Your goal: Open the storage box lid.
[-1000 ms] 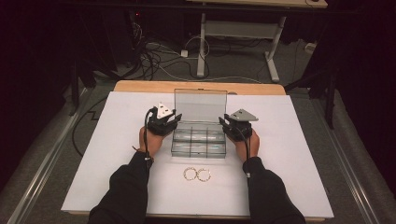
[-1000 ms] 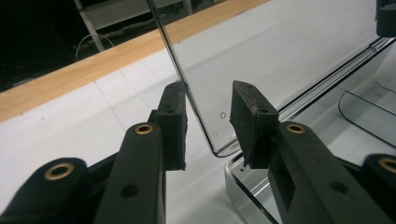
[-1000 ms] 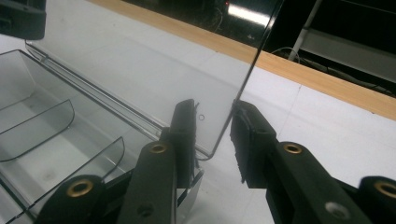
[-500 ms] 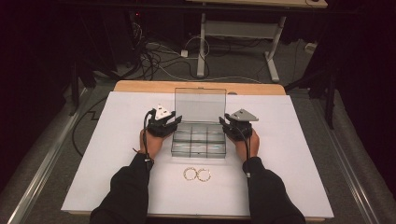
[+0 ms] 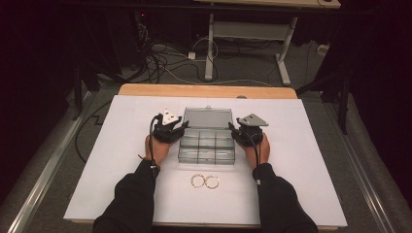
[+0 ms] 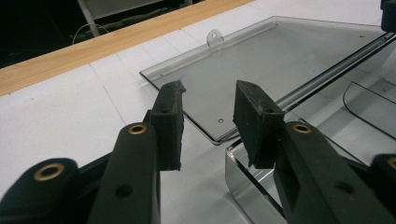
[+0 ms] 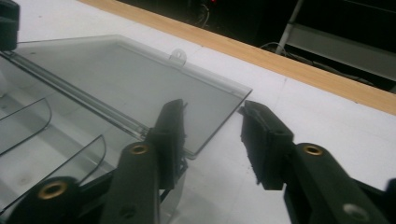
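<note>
Clear box [image 5: 207, 144] mid-tabletop, lid [image 5: 206, 118] laid fully back. Left gripper [image 6: 208, 109] and right gripper [image 7: 212, 123] fingers part-open, just been opening, empty. Next, probably: fetch rings [image 5: 204, 181] near front edge.

We see a clear plastic compartment box [image 5: 206, 145] lying open between our left gripper [image 5: 171, 132] and right gripper [image 5: 243, 133]. Its smoky lid [image 5: 206, 118] is folded back beyond both claws, seemingly flat on the table, with a small hang tab [image 6: 214, 36] at its far edge. The compartments look empty.
</note>
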The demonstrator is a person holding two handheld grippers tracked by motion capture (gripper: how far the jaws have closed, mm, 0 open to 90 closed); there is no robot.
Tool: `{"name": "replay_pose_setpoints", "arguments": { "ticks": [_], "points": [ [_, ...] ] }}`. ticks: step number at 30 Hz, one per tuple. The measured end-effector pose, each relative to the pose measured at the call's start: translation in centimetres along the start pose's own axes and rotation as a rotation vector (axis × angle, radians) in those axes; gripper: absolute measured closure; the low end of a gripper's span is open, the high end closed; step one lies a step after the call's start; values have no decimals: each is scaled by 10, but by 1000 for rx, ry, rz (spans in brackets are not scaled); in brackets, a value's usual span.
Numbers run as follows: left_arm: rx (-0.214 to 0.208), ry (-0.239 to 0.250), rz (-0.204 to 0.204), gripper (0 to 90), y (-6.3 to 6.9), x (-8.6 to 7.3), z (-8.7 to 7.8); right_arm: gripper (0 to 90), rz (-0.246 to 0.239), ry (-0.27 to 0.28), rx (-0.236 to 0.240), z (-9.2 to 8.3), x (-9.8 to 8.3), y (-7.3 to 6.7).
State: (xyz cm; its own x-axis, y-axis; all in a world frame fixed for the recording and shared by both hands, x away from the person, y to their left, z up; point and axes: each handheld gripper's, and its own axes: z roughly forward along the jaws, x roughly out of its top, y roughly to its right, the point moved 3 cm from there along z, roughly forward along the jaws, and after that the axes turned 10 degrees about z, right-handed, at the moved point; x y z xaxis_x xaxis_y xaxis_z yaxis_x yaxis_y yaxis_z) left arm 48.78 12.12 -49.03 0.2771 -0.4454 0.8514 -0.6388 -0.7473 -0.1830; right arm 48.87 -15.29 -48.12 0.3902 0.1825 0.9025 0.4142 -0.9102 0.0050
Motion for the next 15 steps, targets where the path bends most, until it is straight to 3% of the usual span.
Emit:
{"name": "replay_pose_setpoints", "arguments": {
  "ticks": [6,11,15],
  "points": [
    [-10,-18,26,557,0,2,-6,527,2,-14,-3,-4,1,2],
    [-9,-1,9,512,-1,3,-14,427,21,-17,9,-13,3,2],
    [-20,-13,76,435,5,6,-22,386,-21,-10,18,-23,6,-3]
  ]
}}
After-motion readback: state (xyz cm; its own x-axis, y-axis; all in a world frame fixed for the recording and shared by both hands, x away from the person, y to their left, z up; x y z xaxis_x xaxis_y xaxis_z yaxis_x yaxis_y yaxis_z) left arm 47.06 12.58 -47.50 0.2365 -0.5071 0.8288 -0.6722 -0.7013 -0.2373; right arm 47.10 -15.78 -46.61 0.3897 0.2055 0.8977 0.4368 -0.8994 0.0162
